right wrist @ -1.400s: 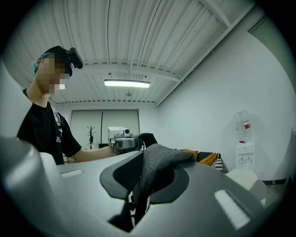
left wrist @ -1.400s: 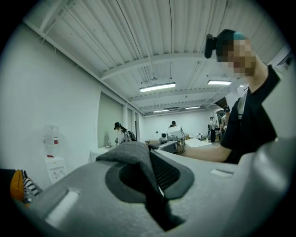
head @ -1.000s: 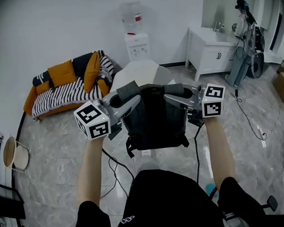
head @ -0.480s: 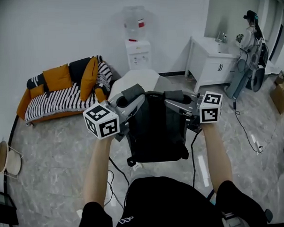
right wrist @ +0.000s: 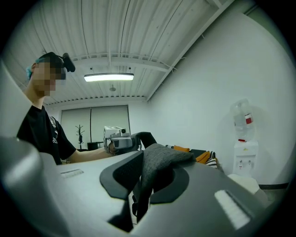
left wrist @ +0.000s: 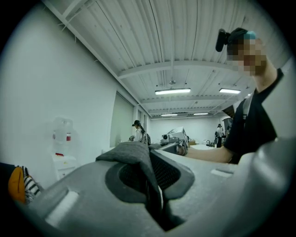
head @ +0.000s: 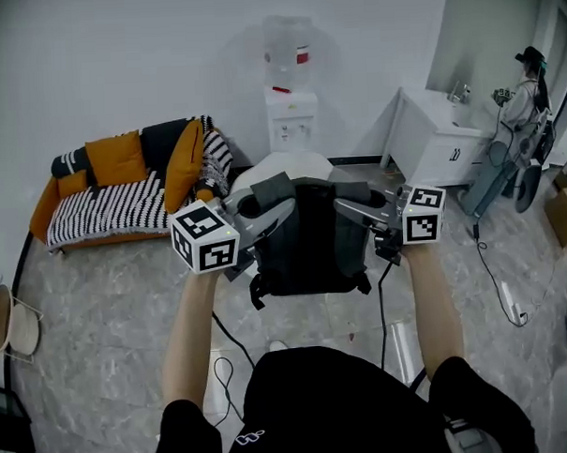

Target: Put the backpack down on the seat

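Backpack hangs level, left gripper and right gripper each clamped on a strap. Carry it over the far seat, then lower both sides evenly.

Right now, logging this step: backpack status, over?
Left claw and right claw each shut on a grey padded shoulder strap. Black fabric backpack hanging, white rounded seat just ahead. Black cable on floor below.

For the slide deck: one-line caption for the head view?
Left claw and right claw each clamp a shoulder strap, holding the dark backpack off the floor by the white seat.
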